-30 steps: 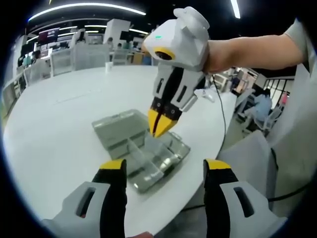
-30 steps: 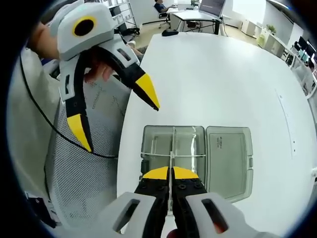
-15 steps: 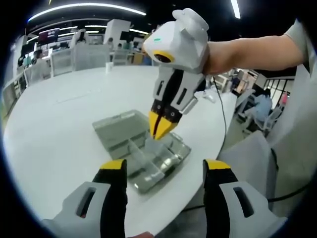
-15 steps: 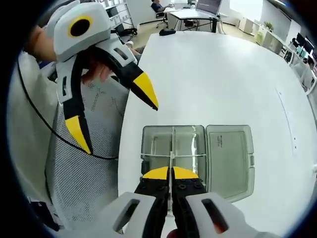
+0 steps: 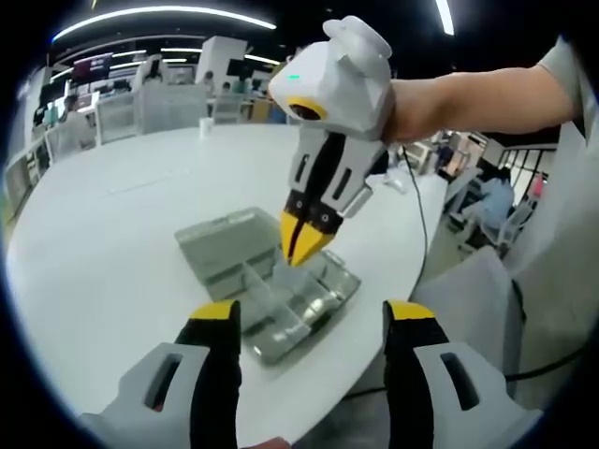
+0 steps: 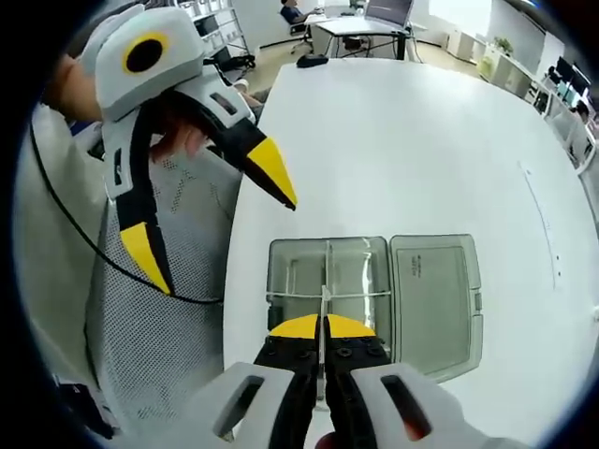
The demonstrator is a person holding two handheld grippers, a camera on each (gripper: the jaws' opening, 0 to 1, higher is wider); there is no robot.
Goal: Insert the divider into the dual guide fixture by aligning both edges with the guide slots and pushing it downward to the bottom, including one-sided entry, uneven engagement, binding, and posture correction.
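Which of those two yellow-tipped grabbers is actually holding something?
The right gripper: its fingers are shut on the thin clear plastic divider, standing over the clear plastic compartment box. The left gripper hangs off the table's edge, fingers spread apart and empty.

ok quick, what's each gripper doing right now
Left gripper: open, holding nothing.
Right gripper: shut on the divider over the open box.

Table (image 6: pixel 421 140): plain white; fixture box (image 6: pixel 370 281): translucent grey-green, its lid at 3 o'clock carrying small dark print; divider (image 6: pixel 324 313): clear, colourless; right gripper (image 5: pixel 301 245): white shell, black links, yellow tips; left gripper (image 6: pixel 211 220): white body, black arms, yellow tips; mesh chair back (image 6: pixel 159 309): grey, fine dotted pattern.
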